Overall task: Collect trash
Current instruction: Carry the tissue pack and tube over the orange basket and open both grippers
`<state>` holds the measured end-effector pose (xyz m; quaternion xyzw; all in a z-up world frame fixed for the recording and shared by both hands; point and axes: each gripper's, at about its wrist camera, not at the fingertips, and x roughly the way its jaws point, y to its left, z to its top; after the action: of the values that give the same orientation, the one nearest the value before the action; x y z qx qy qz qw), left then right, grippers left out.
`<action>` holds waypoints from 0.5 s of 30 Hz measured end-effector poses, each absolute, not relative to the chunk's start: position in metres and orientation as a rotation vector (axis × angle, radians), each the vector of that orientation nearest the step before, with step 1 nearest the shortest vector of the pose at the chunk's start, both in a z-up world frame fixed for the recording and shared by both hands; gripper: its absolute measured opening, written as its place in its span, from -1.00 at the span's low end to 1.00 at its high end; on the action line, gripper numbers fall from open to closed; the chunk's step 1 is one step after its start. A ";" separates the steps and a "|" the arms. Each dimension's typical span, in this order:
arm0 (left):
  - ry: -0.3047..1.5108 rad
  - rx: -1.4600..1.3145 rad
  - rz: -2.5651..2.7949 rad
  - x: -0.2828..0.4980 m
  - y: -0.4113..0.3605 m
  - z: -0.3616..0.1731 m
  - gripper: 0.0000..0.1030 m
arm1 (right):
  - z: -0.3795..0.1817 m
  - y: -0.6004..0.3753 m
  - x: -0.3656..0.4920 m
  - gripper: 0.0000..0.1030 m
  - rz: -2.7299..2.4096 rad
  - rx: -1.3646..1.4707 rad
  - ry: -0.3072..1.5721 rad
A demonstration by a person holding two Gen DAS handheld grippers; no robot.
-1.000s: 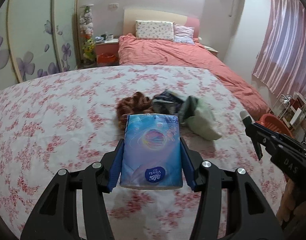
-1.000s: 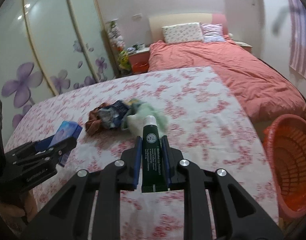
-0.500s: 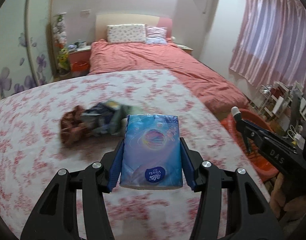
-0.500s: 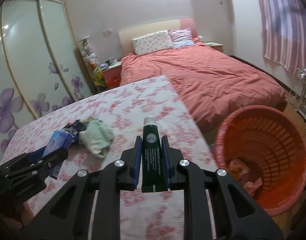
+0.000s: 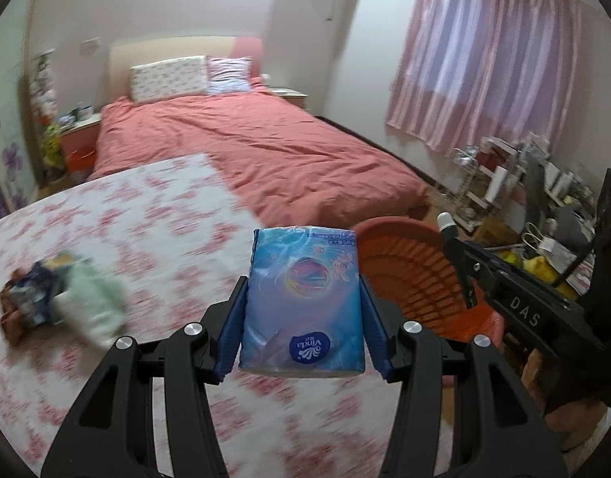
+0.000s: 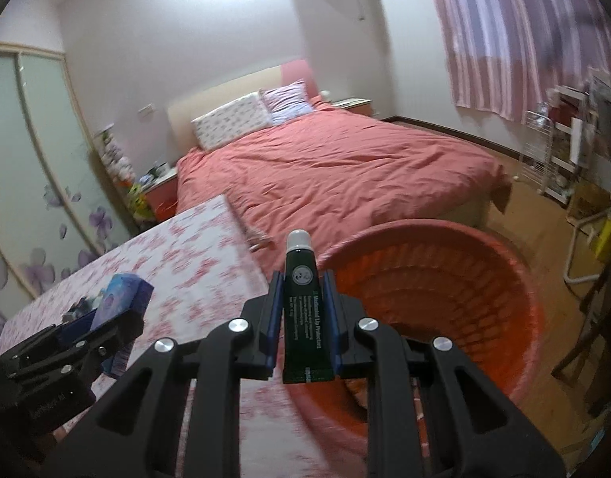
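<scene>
Bedroom, floral-cloth tabletop (image 5: 138, 231) beside orange basket (image 6: 484, 279). Left gripper (image 5: 303, 310) jaws clamp blue tissue pack (image 5: 303, 298); right gripper (image 6: 303, 310) jaws pinch green tube (image 6: 303, 306) above basket. Crumpled trash pile (image 5: 62, 298) on tabletop, far from basket.

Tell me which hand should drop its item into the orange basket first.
Right, probably. The right tongs, shut on the green tube, sit close to the orange basket, which fills that view. The left tongs, holding the blue tissue pack, see the basket off to one side.

Orange basket (image 6: 520, 279) mouth open, unobstructed beside floral table (image 6: 193, 255).
</scene>
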<state>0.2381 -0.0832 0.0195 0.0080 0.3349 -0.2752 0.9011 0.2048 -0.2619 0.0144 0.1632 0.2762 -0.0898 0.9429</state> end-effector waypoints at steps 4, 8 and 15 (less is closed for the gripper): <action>0.684 0.025 -0.627 0.239 -0.117 0.019 0.02 | 0.013 -0.290 0.194 -0.61 -0.222 0.363 0.541; 0.681 0.036 -0.680 0.238 -0.145 0.018 0.02 | 0.014 -0.311 0.184 -0.61 -0.247 0.388 0.517; 0.684 0.052 -0.733 0.237 -0.180 0.012 0.03 | 0.017 -0.340 0.170 -0.61 -0.271 0.414 0.482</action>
<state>0.2371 -0.1795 0.0122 0.0249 0.3277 -0.3513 0.8767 0.1705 -0.3396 0.0169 0.2029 0.2360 -0.1327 0.9410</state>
